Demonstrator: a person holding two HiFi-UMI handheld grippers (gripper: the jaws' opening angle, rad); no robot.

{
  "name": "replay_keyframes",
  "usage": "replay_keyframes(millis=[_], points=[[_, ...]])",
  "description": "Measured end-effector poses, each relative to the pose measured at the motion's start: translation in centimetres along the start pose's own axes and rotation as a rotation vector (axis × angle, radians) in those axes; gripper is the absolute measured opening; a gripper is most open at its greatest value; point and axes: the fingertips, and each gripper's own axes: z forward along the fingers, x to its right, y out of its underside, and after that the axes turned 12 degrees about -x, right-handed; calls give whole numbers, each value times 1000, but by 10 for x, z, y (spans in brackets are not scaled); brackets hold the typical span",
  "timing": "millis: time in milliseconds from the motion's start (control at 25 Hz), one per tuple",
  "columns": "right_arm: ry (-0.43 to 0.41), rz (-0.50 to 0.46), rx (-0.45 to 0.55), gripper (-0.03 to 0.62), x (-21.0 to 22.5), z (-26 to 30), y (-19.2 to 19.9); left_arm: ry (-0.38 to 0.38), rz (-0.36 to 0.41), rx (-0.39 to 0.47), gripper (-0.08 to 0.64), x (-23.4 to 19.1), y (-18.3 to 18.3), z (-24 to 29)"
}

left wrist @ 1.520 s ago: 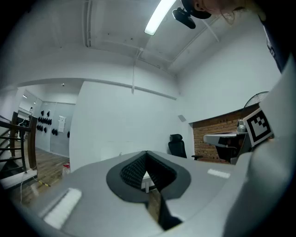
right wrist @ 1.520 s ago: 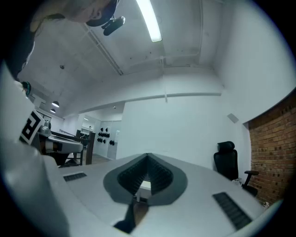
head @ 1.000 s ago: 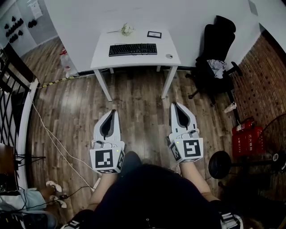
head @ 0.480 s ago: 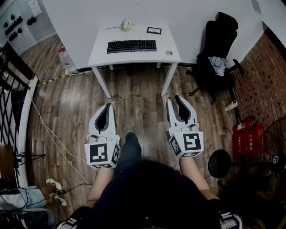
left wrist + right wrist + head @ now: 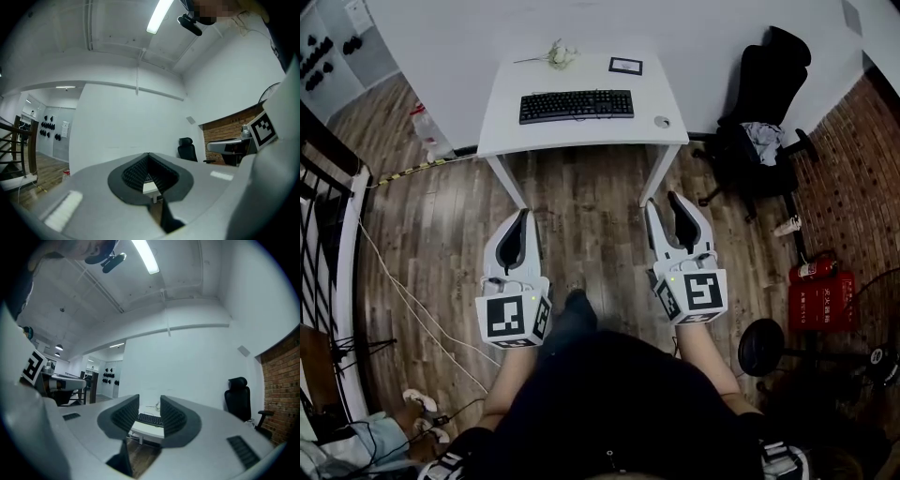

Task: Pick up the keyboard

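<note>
The keyboard (image 5: 577,105) lies on the white surface (image 5: 581,136), well ahead of both tools and touched by neither. The left tool (image 5: 524,217) is closed and empty. The right tool (image 5: 666,201) has just been opening; its jaws stand apart, holding nothing.

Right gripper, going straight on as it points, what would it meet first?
Likely the front edge of the white table, keyboard beyond; depth unclear. The right gripper's jaws have just been opening, empty.
</note>
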Motion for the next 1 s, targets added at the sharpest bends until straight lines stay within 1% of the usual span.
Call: replay_keyframes(millis=[200,360,520,760,1000], points=[[36,0,-11,132,9,62,-13,27,7,8,11,-38,-15,59],[62,3,-25,132,14,108,-23,68,15,6,11,-62,-26,103],[77,1,-35,132,17,149,-29,87,19,-3,11,-83,-29,139],[82,-1,-47,132,20,198,-34,96,11,-14,11,-112,-31,178],[80,-11,-51,132,24,231,-39,104,7,-15,11,-127,-31,205]])
